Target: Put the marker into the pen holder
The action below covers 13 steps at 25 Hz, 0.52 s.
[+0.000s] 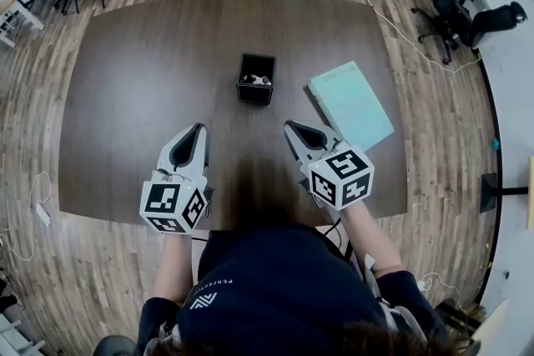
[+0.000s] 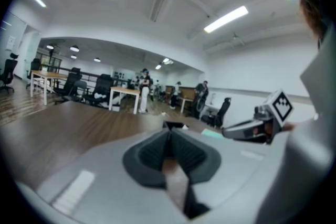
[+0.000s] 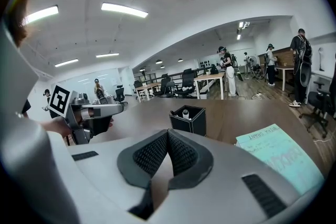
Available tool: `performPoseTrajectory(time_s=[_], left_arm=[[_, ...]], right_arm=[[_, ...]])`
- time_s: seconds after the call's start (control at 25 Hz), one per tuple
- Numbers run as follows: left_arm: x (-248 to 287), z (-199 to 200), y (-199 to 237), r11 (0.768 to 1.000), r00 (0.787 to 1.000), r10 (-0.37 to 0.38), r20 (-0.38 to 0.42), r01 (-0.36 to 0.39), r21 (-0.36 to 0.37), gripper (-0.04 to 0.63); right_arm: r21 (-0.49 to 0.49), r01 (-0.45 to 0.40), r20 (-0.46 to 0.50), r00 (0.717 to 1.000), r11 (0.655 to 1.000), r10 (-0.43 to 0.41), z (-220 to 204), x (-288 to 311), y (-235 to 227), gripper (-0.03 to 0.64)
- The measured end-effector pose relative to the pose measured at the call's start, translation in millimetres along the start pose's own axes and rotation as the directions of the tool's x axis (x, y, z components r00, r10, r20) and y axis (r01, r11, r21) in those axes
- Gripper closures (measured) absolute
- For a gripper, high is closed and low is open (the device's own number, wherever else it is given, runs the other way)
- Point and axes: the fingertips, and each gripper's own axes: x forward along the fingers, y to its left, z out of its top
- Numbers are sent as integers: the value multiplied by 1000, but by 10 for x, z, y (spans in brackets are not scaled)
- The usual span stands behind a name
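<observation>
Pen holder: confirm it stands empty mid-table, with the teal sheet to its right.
Wrong on one count: the pen holder is not empty. The right gripper view shows a white-capped marker standing inside it. It does stand mid-table, with the teal sheet to its right.

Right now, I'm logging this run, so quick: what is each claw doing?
Left claw: closed, holding nothing.
Right claw: closed, holding nothing.

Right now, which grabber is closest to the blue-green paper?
The right gripper: its tips sit just beside the edge of the paper, while the left gripper is farther off.
</observation>
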Motion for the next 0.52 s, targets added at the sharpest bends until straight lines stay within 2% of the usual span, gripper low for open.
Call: performPoseTrajectory(time_s=[0.52], left_arm=[[-41,-12,50,1000,1000,10,0,-10,-4,571]], right_arm=[[15,-2,8,1000,1000,1,-18,26,32,617]])
